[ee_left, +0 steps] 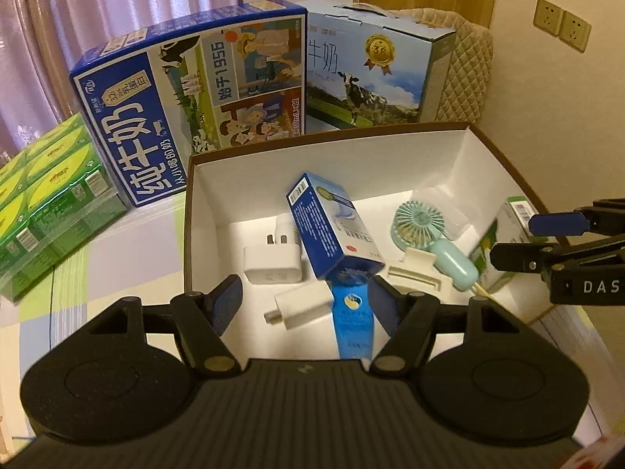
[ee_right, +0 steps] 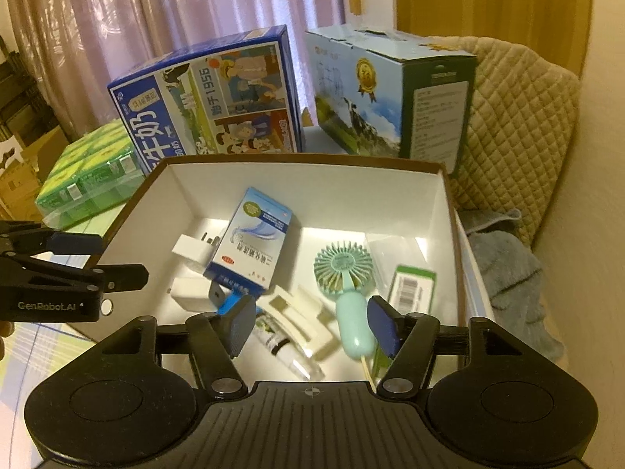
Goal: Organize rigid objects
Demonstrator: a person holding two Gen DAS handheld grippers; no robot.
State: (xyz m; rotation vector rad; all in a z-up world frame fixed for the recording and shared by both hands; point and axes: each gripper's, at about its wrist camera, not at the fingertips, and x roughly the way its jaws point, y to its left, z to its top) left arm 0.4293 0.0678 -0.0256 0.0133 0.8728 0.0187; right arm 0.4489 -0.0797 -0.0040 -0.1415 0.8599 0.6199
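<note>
An open white box with a brown rim (ee_left: 203, 158) (ee_right: 273, 160) holds a blue medicine carton (ee_left: 332, 226) (ee_right: 254, 242), two white plug adapters (ee_left: 273, 262) (ee_right: 191, 250), a mint handheld fan (ee_left: 425, 226) (ee_right: 345, 269), a cream plastic holder (ee_left: 414, 273) (ee_right: 300, 320), a green-and-white carton (ee_left: 504, 234) (ee_right: 414, 289) and a small tube (ee_right: 289, 355). My left gripper (ee_left: 304, 301) is open and empty over the box's near left part, above a blue flat pack (ee_left: 351, 320). My right gripper (ee_right: 310, 322) is open and empty over the near side, by the fan's handle.
Behind the box stand a dark blue milk case (ee_left: 187, 105) (ee_right: 211, 97) and a light blue milk case (ee_left: 375, 66) (ee_right: 390, 93). A green shrink-wrapped drink pack (ee_left: 47, 203) (ee_right: 86, 172) lies at the left. A quilted beige cushion (ee_right: 519, 129) and grey cloth (ee_right: 508, 265) are at the right.
</note>
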